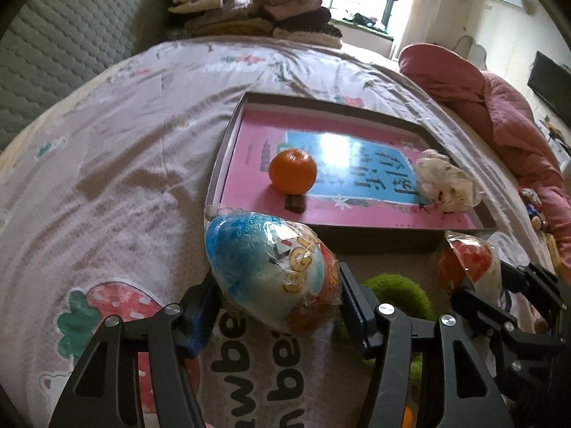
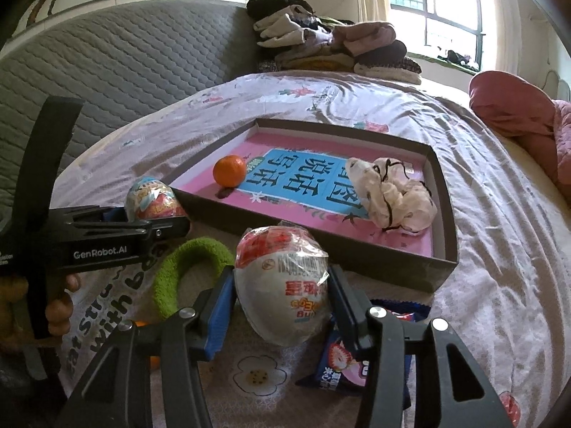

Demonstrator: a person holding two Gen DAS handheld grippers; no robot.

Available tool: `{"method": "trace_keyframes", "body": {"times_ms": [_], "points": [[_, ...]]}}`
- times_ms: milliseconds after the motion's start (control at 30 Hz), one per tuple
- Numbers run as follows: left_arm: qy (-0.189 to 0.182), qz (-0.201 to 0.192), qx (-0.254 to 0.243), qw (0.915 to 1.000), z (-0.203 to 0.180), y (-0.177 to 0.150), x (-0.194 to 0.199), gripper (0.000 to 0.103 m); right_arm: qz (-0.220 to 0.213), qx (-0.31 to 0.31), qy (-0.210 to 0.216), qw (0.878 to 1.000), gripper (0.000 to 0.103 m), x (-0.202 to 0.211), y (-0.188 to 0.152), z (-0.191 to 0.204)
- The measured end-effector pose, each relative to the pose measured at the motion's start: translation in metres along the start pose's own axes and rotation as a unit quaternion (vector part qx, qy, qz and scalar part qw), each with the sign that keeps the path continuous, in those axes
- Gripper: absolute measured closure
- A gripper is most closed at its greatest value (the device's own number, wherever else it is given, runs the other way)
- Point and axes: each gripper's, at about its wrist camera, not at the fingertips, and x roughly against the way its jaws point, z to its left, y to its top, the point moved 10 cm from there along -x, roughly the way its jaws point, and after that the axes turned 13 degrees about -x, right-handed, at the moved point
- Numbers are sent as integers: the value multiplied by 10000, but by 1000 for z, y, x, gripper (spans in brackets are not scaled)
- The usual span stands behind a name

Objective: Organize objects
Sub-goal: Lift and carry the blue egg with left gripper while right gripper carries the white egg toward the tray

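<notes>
My left gripper [image 1: 276, 281] is shut on a blue-and-white wrapped toy egg [image 1: 264, 271], held just in front of the box's near wall. It also shows in the right wrist view [image 2: 153, 201]. My right gripper [image 2: 282, 285] is shut on a red-and-white wrapped toy egg [image 2: 282, 285], also seen in the left wrist view [image 1: 471, 267]. A shallow grey box [image 2: 360, 260] on the bed holds a pink book, an orange [image 2: 230, 172] and a crumpled white cloth [image 2: 392, 196].
A green fuzzy ring [image 2: 178, 271] lies on the bedsheet between the grippers. A blue snack packet [image 2: 342, 363] lies under my right gripper. Folded clothes [image 2: 332, 46] are stacked at the bed's far end. A pink quilt [image 2: 528, 117] lies at the right.
</notes>
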Motion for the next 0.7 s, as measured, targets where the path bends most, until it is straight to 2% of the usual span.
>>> {"method": "trace_keyframes", "body": {"times_ms": [233,467,700], "points": [[-60,-177,-211,9996,-9,2,17,41,-27,-30,63,10000,52,3,1,2],[35,-317,-481,9983,-18,4,27,41,-142,-7,142,9998,52,10,4,6],[-12,-395,-527,9978,-21,3,36,41,-283,29,156,9995,52,18,7,8]]}}
